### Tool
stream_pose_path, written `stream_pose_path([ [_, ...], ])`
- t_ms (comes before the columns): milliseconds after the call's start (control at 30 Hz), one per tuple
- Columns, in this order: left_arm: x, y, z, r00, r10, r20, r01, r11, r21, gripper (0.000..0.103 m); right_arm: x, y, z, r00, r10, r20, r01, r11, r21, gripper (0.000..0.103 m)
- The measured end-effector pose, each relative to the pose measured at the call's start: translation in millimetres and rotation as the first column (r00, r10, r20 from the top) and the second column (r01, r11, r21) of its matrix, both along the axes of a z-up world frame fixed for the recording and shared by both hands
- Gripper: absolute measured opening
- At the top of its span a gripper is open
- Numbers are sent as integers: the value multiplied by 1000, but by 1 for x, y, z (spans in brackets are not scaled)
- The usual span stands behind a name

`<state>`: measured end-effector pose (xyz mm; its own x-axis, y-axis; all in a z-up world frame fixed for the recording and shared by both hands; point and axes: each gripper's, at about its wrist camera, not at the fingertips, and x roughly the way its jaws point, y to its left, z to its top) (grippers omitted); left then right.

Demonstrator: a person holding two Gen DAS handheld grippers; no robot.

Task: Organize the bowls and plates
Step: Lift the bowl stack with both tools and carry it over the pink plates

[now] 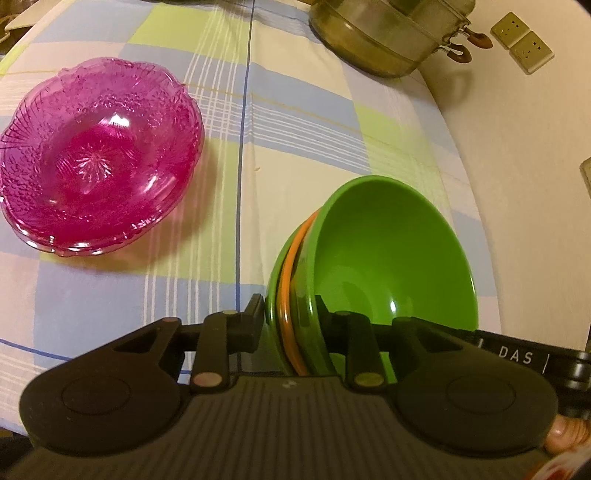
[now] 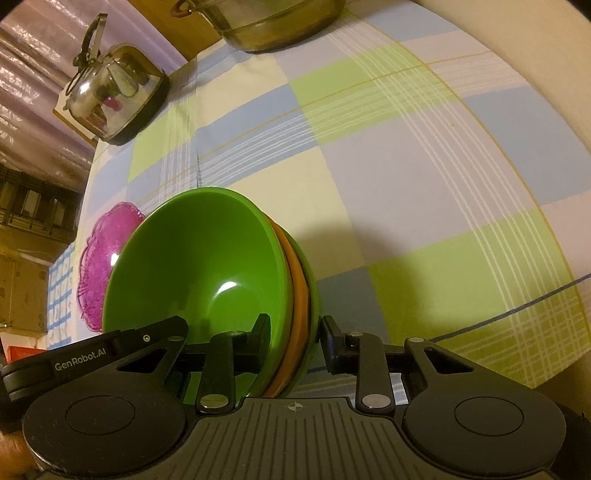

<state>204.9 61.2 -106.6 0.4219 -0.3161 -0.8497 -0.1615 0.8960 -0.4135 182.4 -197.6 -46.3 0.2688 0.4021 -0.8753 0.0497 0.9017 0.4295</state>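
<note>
Both grippers, left gripper [image 1: 291, 314] and right gripper [image 2: 295, 332], clamped on the nested bowls [image 1: 388, 258], pink glass dishes [image 1: 99, 155] beside, steel pot [image 1: 384, 33] cut off at the top, kettle [image 2: 114, 92] behind

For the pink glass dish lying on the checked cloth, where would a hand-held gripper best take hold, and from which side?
Probably at the rim of the pink glass dish, coming down from above on its near edge, one finger inside and one outside. The dish is wide, shallow and sits upright, so only the thin scalloped rim fits between the fingers. It seems to rest on a second dish, so lift straight up.
</note>
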Motion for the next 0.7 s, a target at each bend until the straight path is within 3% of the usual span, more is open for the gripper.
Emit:
stream_pose_path([
  [367,-2,23,33,999,25,46,-26,999,27,22,4,24,25,998,39,51,-39,999,5,29],
  [700,2,70,63,992,91,85,-96,994,50,22,27,76,55,989,99,113,-101,995,10,29],
])
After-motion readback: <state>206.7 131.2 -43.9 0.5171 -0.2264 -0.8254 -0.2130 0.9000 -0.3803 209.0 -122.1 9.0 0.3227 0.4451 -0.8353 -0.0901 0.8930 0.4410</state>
